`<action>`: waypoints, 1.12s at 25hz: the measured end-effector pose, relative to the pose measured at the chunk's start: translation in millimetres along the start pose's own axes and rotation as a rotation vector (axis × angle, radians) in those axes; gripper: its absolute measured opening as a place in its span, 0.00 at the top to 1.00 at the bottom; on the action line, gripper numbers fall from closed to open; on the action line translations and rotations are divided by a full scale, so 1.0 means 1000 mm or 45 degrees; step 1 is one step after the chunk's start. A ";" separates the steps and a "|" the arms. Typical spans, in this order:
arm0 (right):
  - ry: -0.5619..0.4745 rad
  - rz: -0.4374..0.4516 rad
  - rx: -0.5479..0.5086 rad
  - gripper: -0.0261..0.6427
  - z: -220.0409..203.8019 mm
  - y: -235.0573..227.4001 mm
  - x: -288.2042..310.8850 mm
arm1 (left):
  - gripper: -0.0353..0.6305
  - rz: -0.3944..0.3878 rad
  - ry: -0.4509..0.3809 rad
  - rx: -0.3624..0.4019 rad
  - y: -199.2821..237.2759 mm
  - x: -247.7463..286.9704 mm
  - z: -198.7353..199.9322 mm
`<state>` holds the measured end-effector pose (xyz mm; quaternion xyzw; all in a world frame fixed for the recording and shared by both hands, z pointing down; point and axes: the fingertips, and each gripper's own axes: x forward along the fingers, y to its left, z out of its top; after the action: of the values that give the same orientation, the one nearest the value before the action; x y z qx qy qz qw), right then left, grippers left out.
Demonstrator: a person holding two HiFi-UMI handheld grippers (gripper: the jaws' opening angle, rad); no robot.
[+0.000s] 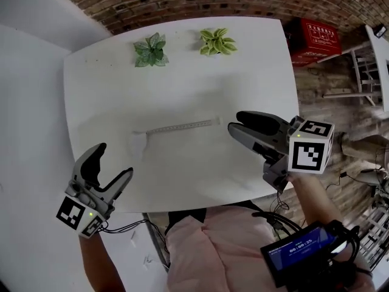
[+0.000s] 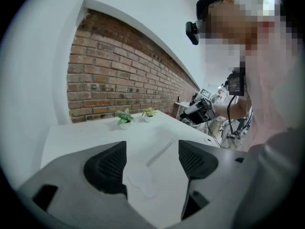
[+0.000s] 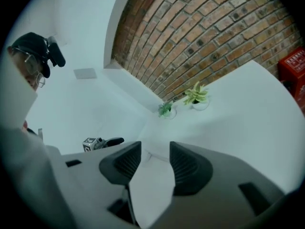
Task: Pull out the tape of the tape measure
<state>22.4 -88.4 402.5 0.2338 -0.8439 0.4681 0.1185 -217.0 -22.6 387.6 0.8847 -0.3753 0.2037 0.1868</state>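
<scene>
The tape measure lies on the white table (image 1: 182, 59): a small white case (image 1: 138, 140) with a pale tape (image 1: 182, 126) drawn out to the right. My left gripper (image 1: 115, 160) hovers near the front left edge, open and empty, below the case. To the right, my right gripper (image 1: 236, 121) is open and empty just past the tape's free end. In the left gripper view the case (image 2: 140, 180) and tape (image 2: 159, 152) lie on the table between the open left gripper's (image 2: 152, 163) pads. The right gripper view shows the open right gripper (image 3: 155, 162) with the tape (image 3: 152, 155) beyond it.
Two small potted plants (image 1: 151, 49) (image 1: 217, 41) stand at the table's far edge. A red box (image 1: 313, 38) and a white rack (image 1: 364, 72) sit right of the table, by the brick wall. A screen device (image 1: 301, 251) and cables hang at the person's waist.
</scene>
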 end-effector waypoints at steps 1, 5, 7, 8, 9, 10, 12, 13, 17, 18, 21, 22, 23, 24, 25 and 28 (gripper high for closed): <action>-0.020 0.011 -0.026 0.68 0.008 0.007 -0.001 | 0.43 0.014 -0.030 0.024 -0.003 -0.002 0.011; -0.116 0.047 -0.155 0.70 0.042 0.039 -0.006 | 0.58 0.100 -0.173 0.078 -0.014 -0.014 0.055; -0.170 0.059 -0.223 0.73 0.057 0.059 -0.008 | 0.68 0.155 -0.250 0.077 -0.018 -0.023 0.075; -0.196 0.059 -0.260 0.75 0.064 0.069 -0.011 | 0.71 0.183 -0.285 0.073 -0.021 -0.028 0.084; -0.224 0.053 -0.298 0.77 0.071 0.078 -0.014 | 0.74 0.215 -0.320 0.068 -0.022 -0.033 0.093; -0.255 0.044 -0.335 0.79 0.078 0.087 -0.018 | 0.77 0.251 -0.355 0.061 -0.023 -0.038 0.102; -0.325 0.026 -0.400 0.86 0.090 0.101 -0.024 | 0.83 0.328 -0.431 0.047 -0.022 -0.047 0.119; -0.364 0.017 -0.429 0.90 0.096 0.108 -0.027 | 0.86 0.364 -0.469 0.040 -0.022 -0.051 0.127; -0.502 -0.024 -0.580 0.95 0.115 0.135 -0.043 | 0.94 0.521 -0.549 0.060 -0.024 -0.064 0.157; -0.534 -0.032 -0.627 0.95 0.118 0.142 -0.047 | 0.94 0.578 -0.554 0.078 -0.025 -0.068 0.164; -0.617 -0.068 -0.762 0.95 0.120 0.158 -0.058 | 0.94 0.752 -0.610 0.099 -0.027 -0.081 0.185; -0.635 -0.084 -0.795 0.95 0.119 0.160 -0.059 | 0.94 0.786 -0.640 0.098 -0.028 -0.084 0.190; -0.648 -0.098 -0.819 0.95 0.117 0.162 -0.060 | 0.94 0.809 -0.666 0.098 -0.030 -0.085 0.194; -0.657 -0.108 -0.835 0.95 0.115 0.163 -0.060 | 0.94 0.823 -0.684 0.104 -0.032 -0.086 0.196; -0.663 -0.115 -0.844 0.95 0.113 0.163 -0.060 | 0.94 0.831 -0.694 0.112 -0.034 -0.086 0.198; -0.672 -0.134 -0.852 0.95 0.105 0.163 -0.062 | 0.94 0.824 -0.687 0.121 -0.044 -0.084 0.196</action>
<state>-4.2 -85.7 200.5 0.3368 -0.9376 0.0860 -0.0084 -194.7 -39.7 172.0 0.7505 -0.6593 0.0301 -0.0328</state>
